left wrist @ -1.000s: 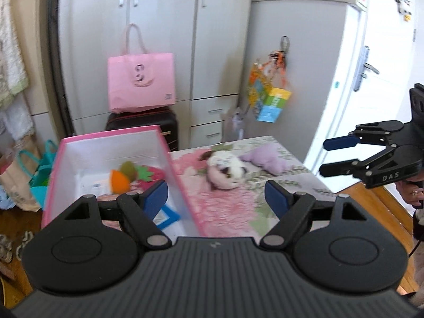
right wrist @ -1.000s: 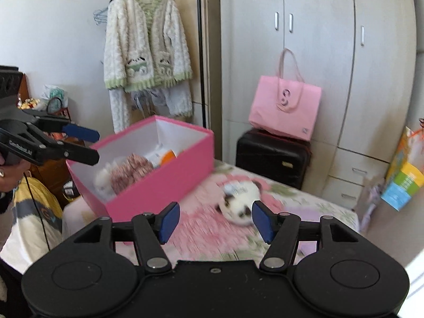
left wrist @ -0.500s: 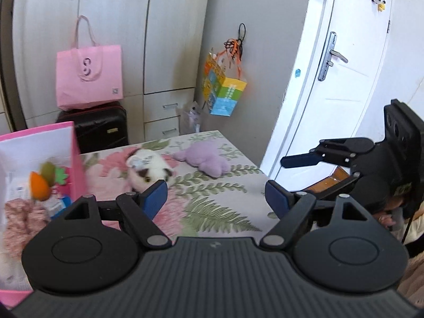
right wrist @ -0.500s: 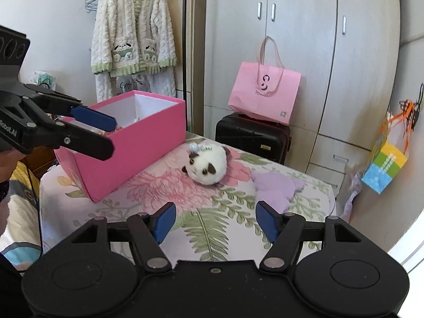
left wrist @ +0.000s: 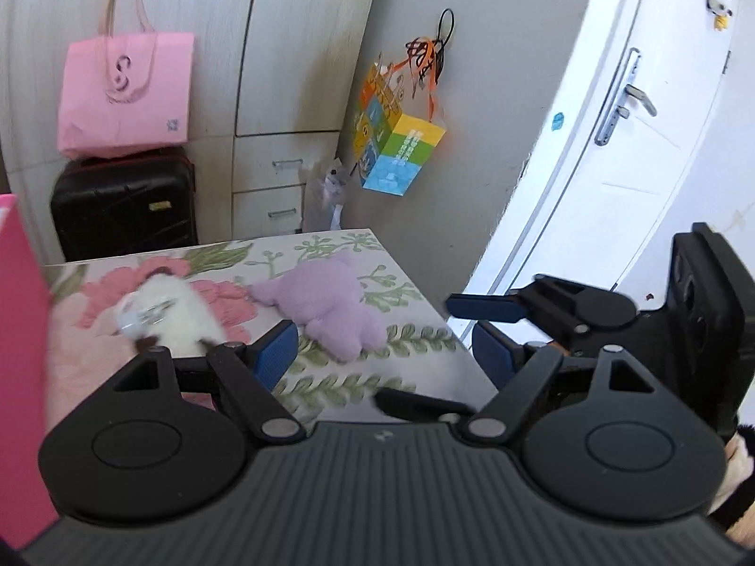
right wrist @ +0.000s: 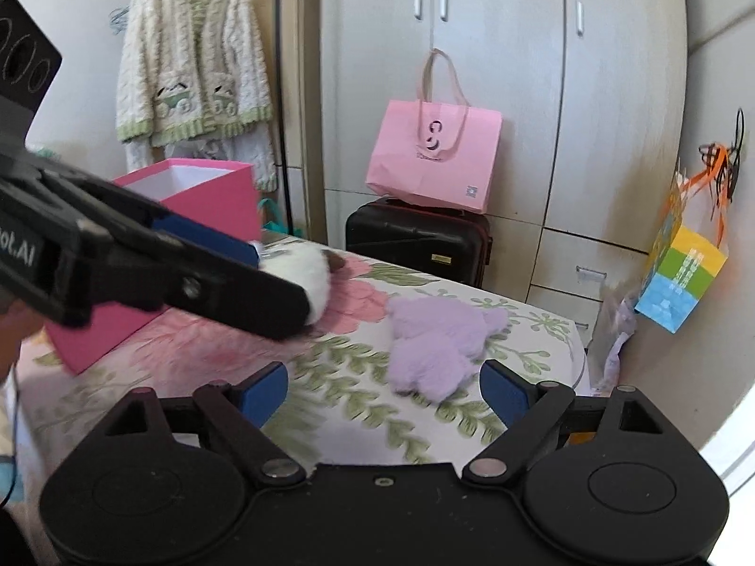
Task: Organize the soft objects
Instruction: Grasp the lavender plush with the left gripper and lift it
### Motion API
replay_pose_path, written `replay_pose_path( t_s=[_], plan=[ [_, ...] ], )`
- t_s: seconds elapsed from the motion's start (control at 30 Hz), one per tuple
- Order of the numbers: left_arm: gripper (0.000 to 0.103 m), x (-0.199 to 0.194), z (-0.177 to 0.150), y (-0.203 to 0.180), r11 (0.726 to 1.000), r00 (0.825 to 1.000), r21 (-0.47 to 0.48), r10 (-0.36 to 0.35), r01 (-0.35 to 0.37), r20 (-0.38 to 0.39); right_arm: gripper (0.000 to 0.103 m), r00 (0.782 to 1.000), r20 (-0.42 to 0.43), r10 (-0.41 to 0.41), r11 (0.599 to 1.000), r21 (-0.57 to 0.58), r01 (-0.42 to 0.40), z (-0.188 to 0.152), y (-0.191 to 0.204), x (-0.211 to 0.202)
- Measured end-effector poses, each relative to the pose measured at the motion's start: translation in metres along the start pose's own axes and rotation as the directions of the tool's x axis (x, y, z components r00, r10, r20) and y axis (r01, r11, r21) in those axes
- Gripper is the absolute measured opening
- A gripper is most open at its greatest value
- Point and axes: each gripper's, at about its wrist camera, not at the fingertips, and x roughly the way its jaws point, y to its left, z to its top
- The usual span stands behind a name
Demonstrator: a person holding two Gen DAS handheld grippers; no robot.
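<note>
Black tongs are being angled down over the flowered table.
Left tongs (left wrist: 384, 349) are being held apart and empty near the white plush (left wrist: 174, 316); right tongs (right wrist: 384, 389), opening with nothing gripped, are being aimed at the purple plush (right wrist: 436, 344). Nearby, a pink box (right wrist: 188, 198) is being partly hidden by the left tongs.

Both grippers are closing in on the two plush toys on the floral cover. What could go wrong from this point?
1. The left gripper and right gripper are close together, their fingers nearly crossing over the cover; they may collide.
2. The purple plush lies near the corner of the floral cover; a nudge from the opening right jaws could push it off.
3. The white plush sits close beside it, so one grab might drag both.
</note>
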Motion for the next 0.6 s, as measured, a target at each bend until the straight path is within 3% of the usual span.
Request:
replay_pose_path(
  t_s=[0.13, 0.27, 0.43, 0.6],
  plan=[
    [0.079, 0.032, 0.01, 0.002, 0.998, 0.999, -0.041, 0.042, -0.042, 0.002, 0.091, 1.0, 0.008, -0.004, 1.0, 0.003, 0.004, -0.001, -0.018, 0.029],
    [0.077, 0.062, 0.021, 0.014, 0.99, 0.998, -0.129, 0.05, -0.053, -0.031, 0.091, 0.999, -0.009, 0.044, 0.999, 0.01, -0.044, 0.001, -0.031, 0.053],
    [0.066, 0.093, 0.02, 0.02, 0.982, 0.99, -0.143, 0.108, -0.121, -0.091, 0.091, 0.997, -0.045, 0.068, 0.997, 0.028, -0.067, 0.001, -0.036, 0.071],
    [0.061, 0.11, 0.01, 0.02, 0.977, 0.981, -0.135, 0.147, -0.164, -0.131, 0.09, 0.996, -0.052, 0.069, 0.995, 0.069, -0.066, -0.005, -0.034, 0.079]
  ],
)
